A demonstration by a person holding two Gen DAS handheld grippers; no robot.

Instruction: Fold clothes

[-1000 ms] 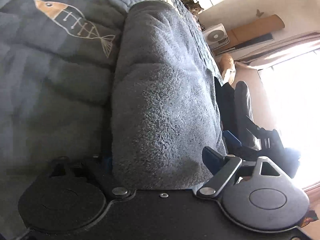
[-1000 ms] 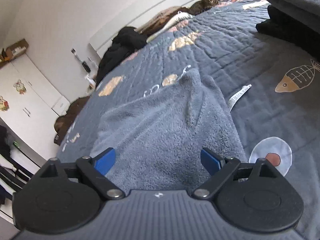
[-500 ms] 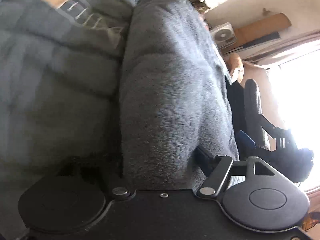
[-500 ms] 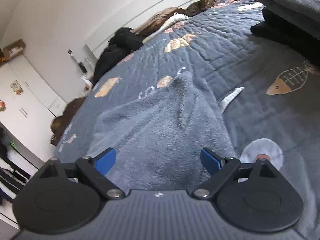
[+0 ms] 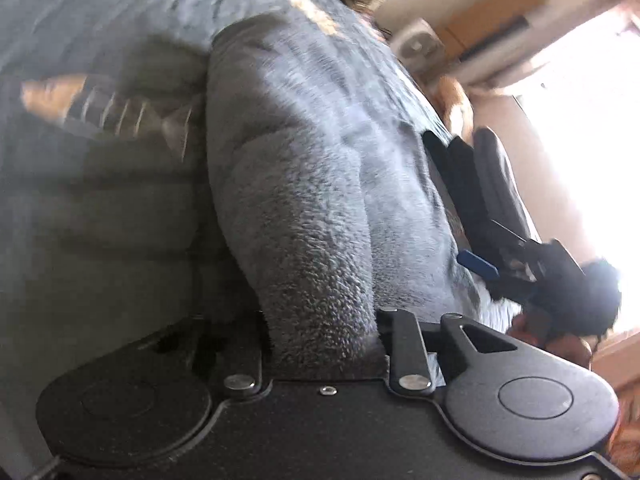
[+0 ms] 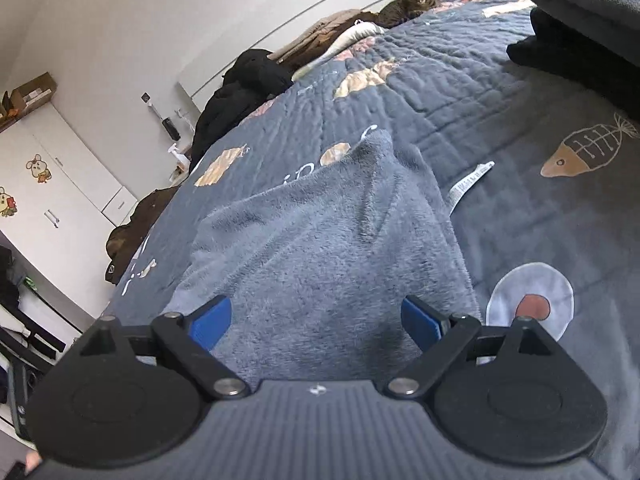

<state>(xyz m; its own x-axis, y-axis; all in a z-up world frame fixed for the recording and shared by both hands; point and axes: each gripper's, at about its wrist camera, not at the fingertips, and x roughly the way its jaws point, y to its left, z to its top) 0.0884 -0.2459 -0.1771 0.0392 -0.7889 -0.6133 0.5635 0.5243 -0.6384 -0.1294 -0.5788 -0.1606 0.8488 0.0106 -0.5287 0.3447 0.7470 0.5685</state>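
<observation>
- The grey fleece garment (image 6: 320, 248) lies spread on the bed (image 6: 520, 216), its white label (image 6: 466, 186) trailing off one edge.
- The left claw (image 5: 320, 332) is closing, a thick fold of fleece bunched between its jaws.
- The right claw (image 6: 316, 320) hovers wide open over the near hem, gripping nothing.
- The fleece looks soft, light and floppy; it will sag, so pinching edges or corners seems best.

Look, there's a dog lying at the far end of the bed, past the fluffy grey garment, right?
Not a dog: it is a striped cat. The right wrist view shows it lying at the far end of the bed, past the fluffy grey garment.
</observation>
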